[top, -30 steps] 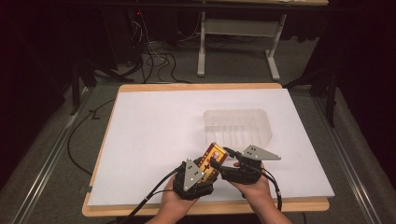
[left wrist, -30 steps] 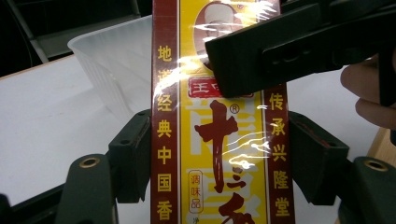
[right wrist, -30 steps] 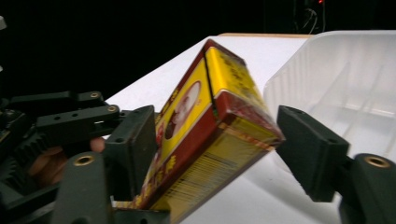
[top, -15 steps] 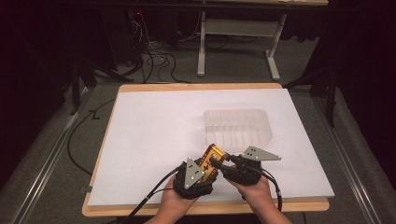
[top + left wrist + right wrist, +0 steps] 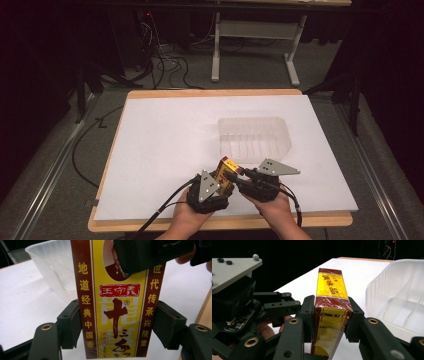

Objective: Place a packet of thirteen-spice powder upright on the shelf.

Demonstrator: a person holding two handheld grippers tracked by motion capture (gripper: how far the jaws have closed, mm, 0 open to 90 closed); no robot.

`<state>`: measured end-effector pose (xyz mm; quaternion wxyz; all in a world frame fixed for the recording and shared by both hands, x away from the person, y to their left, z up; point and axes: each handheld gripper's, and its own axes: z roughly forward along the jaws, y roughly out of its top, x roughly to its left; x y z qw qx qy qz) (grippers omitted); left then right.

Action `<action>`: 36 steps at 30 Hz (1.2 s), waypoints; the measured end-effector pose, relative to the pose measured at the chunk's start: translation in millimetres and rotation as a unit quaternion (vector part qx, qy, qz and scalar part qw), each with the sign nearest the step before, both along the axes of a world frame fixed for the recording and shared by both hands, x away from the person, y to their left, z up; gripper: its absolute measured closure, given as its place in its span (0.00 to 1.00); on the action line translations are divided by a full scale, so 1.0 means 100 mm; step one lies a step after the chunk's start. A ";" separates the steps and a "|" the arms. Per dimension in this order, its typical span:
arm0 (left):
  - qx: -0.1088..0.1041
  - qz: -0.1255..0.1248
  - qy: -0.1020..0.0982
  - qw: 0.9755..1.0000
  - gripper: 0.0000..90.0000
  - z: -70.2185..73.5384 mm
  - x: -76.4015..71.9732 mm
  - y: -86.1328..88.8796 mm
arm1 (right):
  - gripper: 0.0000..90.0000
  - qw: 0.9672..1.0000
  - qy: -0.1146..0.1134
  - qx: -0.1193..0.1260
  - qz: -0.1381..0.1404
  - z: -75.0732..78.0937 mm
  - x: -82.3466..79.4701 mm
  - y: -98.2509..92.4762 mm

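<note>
**Both grippers clamp one box at the near edge**

A yellow and dark-red box (image 5: 228, 171) with Chinese print, wrapped in clear film, is held above the worktop (image 5: 165, 145) near its near edge. The left gripper (image 5: 117, 322) clamps its wide face; the right gripper (image 5: 332, 317) clamps its narrow sides. A clear plastic tray (image 5: 255, 137) lies just beyond.

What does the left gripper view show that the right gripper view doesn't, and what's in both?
Left gripper view alone: the broad yellow front of the yellow and maroon cardboard box, with a red label and maroon side strips of gold characters, held between the left claw.

Right gripper view alone: the box's narrow barcode side and yellow end, the right claw shut on it, and the grey three-cornered plate.

Both: the box, the clear ribbed plastic tray and the white table sheet.
</note>
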<state>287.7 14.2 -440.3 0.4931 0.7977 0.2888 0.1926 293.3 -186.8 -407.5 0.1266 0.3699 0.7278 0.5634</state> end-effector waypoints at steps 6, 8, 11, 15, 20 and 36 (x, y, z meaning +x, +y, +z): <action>0.000 -0.005 0.005 1.000 0.30 0.00 0.01 0.01 | 0.76 1.000 -0.009 -0.012 -0.009 0.01 -0.01 0.00; -0.002 -0.004 0.006 1.000 0.29 0.01 0.02 0.01 | 0.76 1.000 -0.010 -0.010 -0.015 0.02 0.00 -0.03; -0.005 -0.005 0.006 1.000 0.28 0.01 0.02 0.03 | 0.76 1.000 -0.013 -0.011 -0.026 0.02 0.01 -0.07; -0.011 -0.003 0.006 1.000 0.27 0.03 0.04 0.09 | 0.76 0.998 -0.018 -0.018 -0.050 0.02 0.04 -0.17; -0.021 0.007 0.013 1.000 0.29 0.06 0.09 0.19 | 0.76 0.997 -0.021 -0.024 -0.074 0.02 0.04 -0.28; 0.019 0.089 -0.003 0.996 0.29 0.08 0.22 1.12 | 0.76 0.988 -0.028 -0.028 -0.152 0.07 0.01 -0.57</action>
